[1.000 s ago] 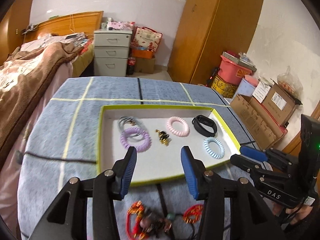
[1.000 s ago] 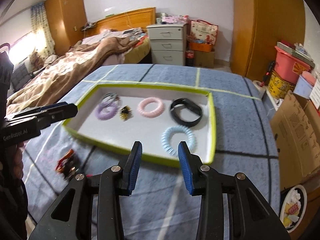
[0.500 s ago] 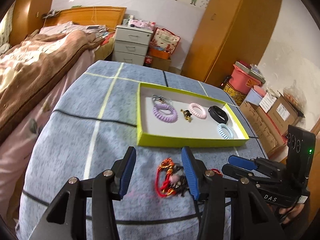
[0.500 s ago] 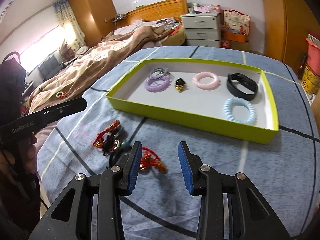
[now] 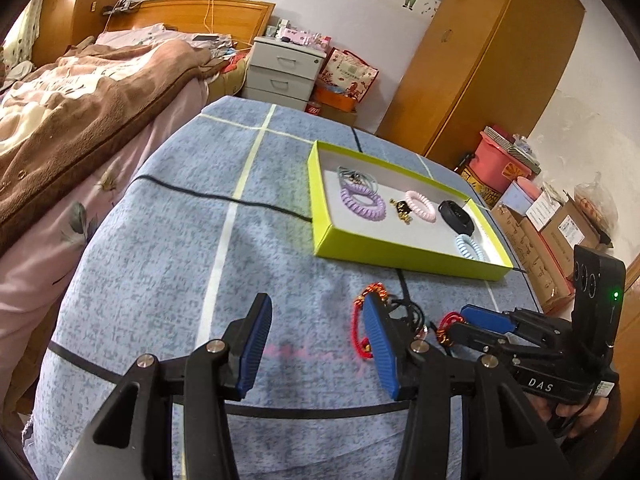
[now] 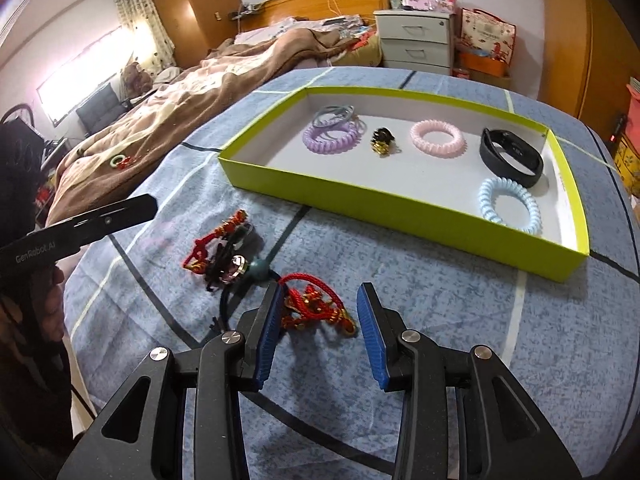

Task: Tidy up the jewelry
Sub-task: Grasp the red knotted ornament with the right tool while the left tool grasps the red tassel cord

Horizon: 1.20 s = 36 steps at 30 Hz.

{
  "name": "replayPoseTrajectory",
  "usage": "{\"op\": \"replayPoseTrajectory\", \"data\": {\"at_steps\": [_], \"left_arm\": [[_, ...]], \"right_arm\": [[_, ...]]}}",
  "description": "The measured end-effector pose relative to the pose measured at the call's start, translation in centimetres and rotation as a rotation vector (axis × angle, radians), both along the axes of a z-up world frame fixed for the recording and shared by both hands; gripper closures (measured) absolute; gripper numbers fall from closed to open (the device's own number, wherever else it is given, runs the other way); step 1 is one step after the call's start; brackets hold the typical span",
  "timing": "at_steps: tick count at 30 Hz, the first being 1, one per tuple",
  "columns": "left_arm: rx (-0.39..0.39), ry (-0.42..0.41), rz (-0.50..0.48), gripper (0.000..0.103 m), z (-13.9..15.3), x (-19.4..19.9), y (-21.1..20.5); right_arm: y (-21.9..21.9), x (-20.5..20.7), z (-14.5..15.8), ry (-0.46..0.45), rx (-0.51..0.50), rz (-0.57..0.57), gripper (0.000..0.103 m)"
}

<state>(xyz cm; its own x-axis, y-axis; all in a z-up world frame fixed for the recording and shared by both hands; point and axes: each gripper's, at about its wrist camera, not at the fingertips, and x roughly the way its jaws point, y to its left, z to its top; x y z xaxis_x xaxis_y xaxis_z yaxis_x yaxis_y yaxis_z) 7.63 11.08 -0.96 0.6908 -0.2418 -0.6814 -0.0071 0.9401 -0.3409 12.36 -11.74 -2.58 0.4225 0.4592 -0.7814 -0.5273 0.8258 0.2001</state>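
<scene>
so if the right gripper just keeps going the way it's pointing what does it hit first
Most likely the red cord bracelet: it lies on the blue cloth right between the open right gripper fingertips. How much gap remains above it is hard to judge.

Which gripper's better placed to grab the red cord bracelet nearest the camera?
Right. The right gripper hangs open with the red cord bracelet between its fingers. The left gripper is open over bare blue cloth, beside the pile.

Bracelets (image 6: 320,307) before tray (image 6: 400,206)

Both the left gripper (image 5: 316,344) and right gripper (image 6: 318,334) angle downward, fingers spread apart, gripping nothing.
</scene>
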Motion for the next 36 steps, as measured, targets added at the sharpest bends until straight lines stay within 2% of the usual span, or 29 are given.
{"op": "replayPoseTrajectory", "data": {"at_steps": [3, 4, 9, 14, 20, 24, 26, 27, 30, 36], "left_arm": [[-0.005, 0.006, -0.004, 0.053, -0.4, -0.2, 0.0], [-0.007, 0.007, -0.006, 0.053, -0.4, -0.2, 0.0], [-0.012, 0.014, -0.023, 0.053, -0.7, -0.2, -0.4], [-0.005, 0.020, -0.057, 0.053, -0.7, 0.3, -1.3], [0.010, 0.039, -0.124, 0.053, -1.1, 1.1, -3.4], [0.097, 0.040, -0.124, 0.053, -0.9, 1.9, -4.8], [0.087, 0.047, -0.149, 0.053, -1.0, 2.4, -5.1], [0.087, 0.059, -0.146, 0.053, -1.2, 2.5, -5.3], [0.169, 0.066, -0.125, 0.052, -1.4, 2.9, -5.7], [0.204, 0.072, -0.066, 0.054, -1.5, 3.0, -4.5]], "right_arm": [[0.0, -0.3, 0.1, -0.006, -0.008, -0.001, 0.068], [0.1, -0.3, 0.0, -0.010, -0.015, -0.002, 0.080], [0.1, -0.5, 0.1, -0.022, -0.021, -0.005, 0.085], [-0.5, -0.7, 0.5, -0.041, -0.017, -0.033, 0.095], [-2.1, -0.6, 0.9, -0.048, 0.010, -0.086, 0.095], [-2.8, -0.7, 1.1, -0.051, 0.021, -0.108, 0.095], [-3.1, -0.7, 1.2, -0.052, 0.024, -0.116, 0.095], [-3.2, -0.7, 1.2, -0.053, 0.026, -0.119, 0.095], [-3.4, -0.8, 1.3, -0.052, 0.035, -0.122, 0.095], [-3.5, -0.6, 1.2, -0.044, 0.043, -0.125, 0.095]]}}
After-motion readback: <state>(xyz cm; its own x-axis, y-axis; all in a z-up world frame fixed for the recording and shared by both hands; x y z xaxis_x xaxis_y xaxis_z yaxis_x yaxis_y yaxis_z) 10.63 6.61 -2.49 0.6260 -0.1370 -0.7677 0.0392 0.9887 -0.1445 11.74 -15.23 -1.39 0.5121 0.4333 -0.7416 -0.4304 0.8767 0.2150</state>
